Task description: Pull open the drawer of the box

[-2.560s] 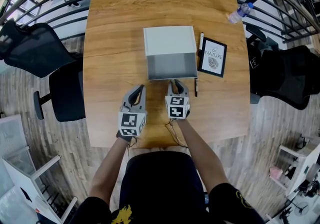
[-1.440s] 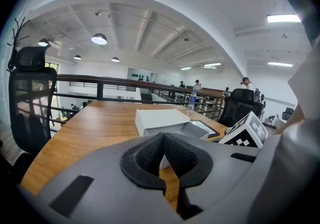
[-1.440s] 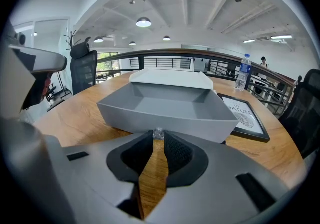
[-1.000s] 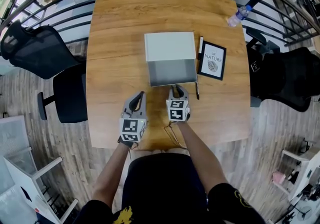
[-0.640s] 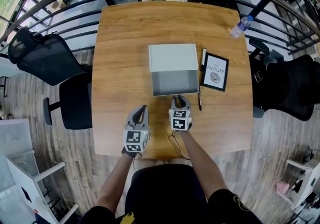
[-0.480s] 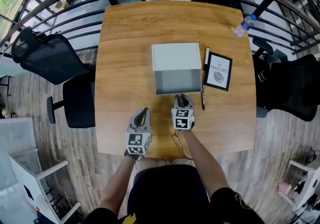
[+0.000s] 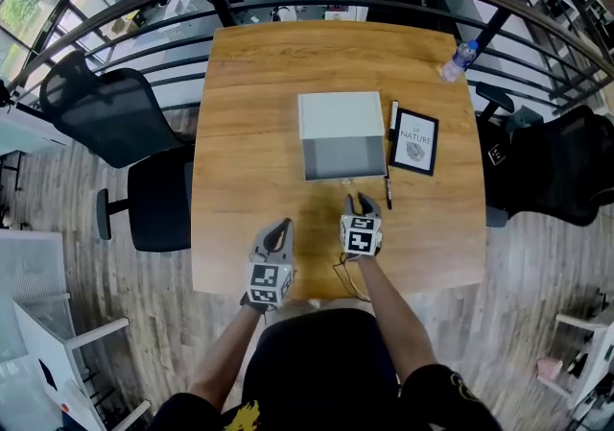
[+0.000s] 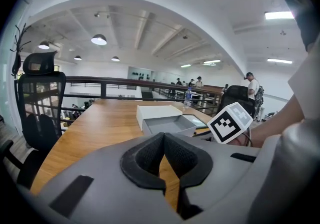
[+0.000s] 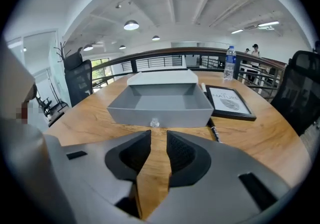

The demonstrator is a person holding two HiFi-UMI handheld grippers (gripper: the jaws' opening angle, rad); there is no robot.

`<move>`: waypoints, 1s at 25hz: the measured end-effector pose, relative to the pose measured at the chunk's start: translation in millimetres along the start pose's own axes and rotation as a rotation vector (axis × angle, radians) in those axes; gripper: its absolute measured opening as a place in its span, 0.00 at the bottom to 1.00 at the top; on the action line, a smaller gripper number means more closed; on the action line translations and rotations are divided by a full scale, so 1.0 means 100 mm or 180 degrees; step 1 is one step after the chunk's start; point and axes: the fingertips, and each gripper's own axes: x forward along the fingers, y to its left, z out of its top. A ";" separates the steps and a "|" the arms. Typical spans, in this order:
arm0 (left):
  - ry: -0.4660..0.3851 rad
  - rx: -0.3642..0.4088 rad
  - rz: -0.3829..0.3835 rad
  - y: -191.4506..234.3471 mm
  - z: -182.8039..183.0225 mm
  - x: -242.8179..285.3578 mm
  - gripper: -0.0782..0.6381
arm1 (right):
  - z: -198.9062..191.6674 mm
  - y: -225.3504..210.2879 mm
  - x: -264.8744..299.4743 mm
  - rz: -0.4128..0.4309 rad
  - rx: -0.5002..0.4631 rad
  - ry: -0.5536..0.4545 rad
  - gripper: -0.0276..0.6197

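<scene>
The drawer knob lies just ahead of right gripper, jaws just opened, empty; left gripper jaws touching.

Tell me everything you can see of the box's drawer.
The drawer is an open-topped grey tray, matte like card or plastic, empty inside. A small clear knob sits mid-front. It stands pulled well out of the pale box toward the person, level, its back end in the shell, resting on the wooden table. A pen lies close beside its right front corner.
</scene>
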 end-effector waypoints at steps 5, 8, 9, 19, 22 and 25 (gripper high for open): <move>-0.0293 0.0025 -0.0039 -0.04 0.25 -0.39 0.13 | 0.24 -0.09 -0.75 -0.0123 0.0119 -0.0411 0.14; -0.0370 0.0014 -0.0024 -0.04 0.33 -0.71 0.13 | 0.37 0.03 -1.31 -0.0095 -0.0020 -0.0634 0.10; -0.0387 0.0028 -0.0023 -0.06 0.35 -0.83 0.13 | 0.37 0.06 -1.50 -0.0077 -0.0060 -0.0693 0.08; -0.0490 0.0284 -0.0031 -0.20 0.43 -1.80 0.13 | 0.34 0.24 -3.00 -0.0139 -0.0200 -0.1215 0.04; -0.0565 0.0389 -0.0115 -0.35 0.51 -1.94 0.13 | 0.32 0.25 -3.27 -0.0174 -0.0140 -0.1297 0.04; -0.0690 0.0517 -0.0209 -0.48 0.63 -2.12 0.13 | 0.34 0.31 -3.47 -0.0168 -0.0095 -0.1364 0.04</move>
